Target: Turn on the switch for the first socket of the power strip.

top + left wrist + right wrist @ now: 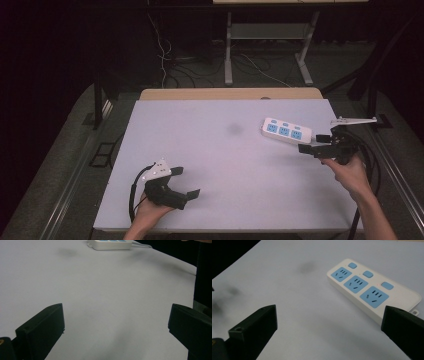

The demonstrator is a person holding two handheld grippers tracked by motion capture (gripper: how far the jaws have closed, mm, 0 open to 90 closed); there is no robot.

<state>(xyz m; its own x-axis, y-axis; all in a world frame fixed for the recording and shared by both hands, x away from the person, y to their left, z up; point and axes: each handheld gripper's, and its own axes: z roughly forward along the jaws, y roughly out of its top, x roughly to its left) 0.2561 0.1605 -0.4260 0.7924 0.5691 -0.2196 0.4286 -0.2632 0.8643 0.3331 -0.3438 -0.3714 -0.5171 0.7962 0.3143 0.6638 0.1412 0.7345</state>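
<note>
Right gripper view: power strip (372, 292) lies just beyond the right gripper (329, 325)'s wide-apart, empty jaws.

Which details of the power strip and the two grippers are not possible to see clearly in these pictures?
- Power strip: in the left gripper view the top edge cuts it off, so its sockets barely show.
- Its cord end: in the right gripper view the right gripper's own jaw covers that corner; in the high view the gripper hides it.
- Switch positions: too small to tell.
- Left gripper: the hand hides its handle.
</note>
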